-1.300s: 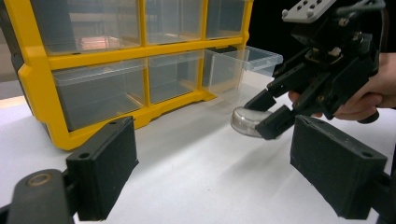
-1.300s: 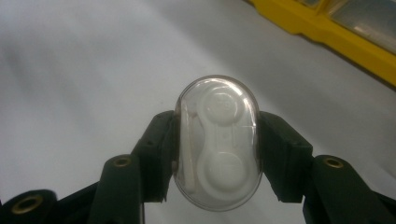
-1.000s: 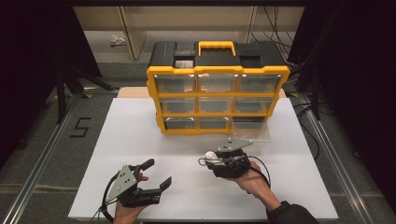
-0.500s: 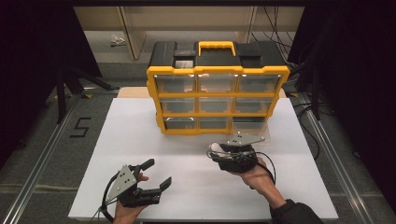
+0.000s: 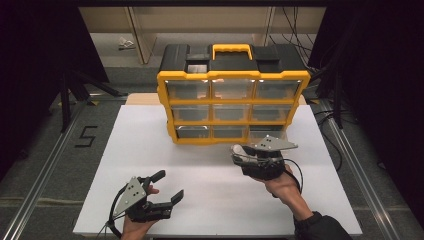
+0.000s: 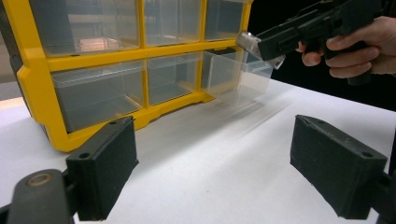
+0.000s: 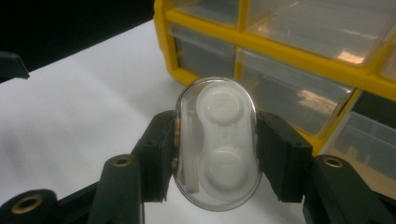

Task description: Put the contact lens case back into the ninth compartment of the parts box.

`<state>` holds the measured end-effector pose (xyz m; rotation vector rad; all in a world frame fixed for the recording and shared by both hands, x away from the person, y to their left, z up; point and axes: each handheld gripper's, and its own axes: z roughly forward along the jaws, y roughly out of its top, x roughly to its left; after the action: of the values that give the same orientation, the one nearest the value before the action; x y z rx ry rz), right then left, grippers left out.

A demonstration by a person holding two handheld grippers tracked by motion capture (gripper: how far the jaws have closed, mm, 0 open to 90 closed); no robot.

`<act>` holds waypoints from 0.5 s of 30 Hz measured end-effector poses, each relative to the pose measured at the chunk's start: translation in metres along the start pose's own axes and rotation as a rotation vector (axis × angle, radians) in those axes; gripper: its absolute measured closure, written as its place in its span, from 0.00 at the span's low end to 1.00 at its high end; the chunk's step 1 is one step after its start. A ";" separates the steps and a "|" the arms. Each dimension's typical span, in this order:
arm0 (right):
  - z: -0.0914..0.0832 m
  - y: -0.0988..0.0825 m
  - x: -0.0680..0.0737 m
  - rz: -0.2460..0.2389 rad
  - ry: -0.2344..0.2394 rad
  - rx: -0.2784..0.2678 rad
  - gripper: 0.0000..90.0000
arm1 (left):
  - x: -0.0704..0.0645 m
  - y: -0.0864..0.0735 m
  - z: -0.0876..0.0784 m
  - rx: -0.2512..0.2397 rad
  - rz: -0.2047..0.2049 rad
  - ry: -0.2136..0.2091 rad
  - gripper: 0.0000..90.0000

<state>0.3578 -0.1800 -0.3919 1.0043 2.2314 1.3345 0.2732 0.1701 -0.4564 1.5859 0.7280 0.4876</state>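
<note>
One readable mark: a black numeral "5" (image 5: 86,136) on the grey floor (image 5: 45,150), left of the white tabletop (image 5: 150,150), seen in the high view. No legible brand or label on the yellow drawer organizer (image 5: 232,75). Nothing readable in the left gripper view or the right gripper view.

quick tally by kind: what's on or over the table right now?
Yellow drawer organizer: 1
Clear drawers in it, bottom-right one pulled out: 9
Clear oval case with white insert: 1
Handheld grippers, left gripper and right gripper: 2
Total: 13
</note>
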 end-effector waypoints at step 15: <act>-0.015 0.004 -0.019 0.043 -0.047 -0.067 0.55 | 0.000 0.000 0.000 -0.001 0.002 -0.003 0.16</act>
<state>0.3637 -0.2017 -0.3823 1.0540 2.1276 1.3793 0.2733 0.1698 -0.4563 1.5866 0.7238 0.4870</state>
